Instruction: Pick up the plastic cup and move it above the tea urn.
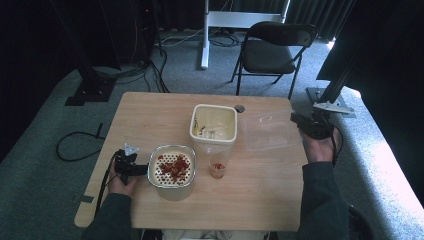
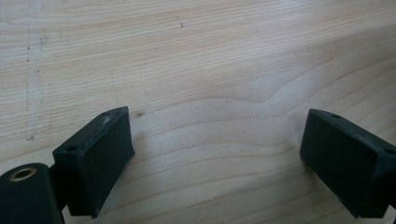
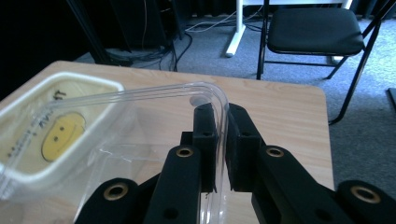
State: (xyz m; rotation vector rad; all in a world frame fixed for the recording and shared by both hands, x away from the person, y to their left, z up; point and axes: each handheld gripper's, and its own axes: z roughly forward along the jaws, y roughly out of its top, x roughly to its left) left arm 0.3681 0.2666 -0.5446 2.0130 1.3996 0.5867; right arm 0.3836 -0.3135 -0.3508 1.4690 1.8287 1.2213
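Right gripper view: my right gripper (image 3: 221, 140) is pinched tight on the thin rim of a clear plastic lid (image 3: 140, 121), rounded corners, held above the desk (image 3: 280, 107).
Left gripper: my left gripper (image 2: 215, 158) gapes wide over bare woodgrain.

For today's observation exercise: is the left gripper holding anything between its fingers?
No. In the left gripper view, the left gripper has its fingers spread wide over the bare wooden table.
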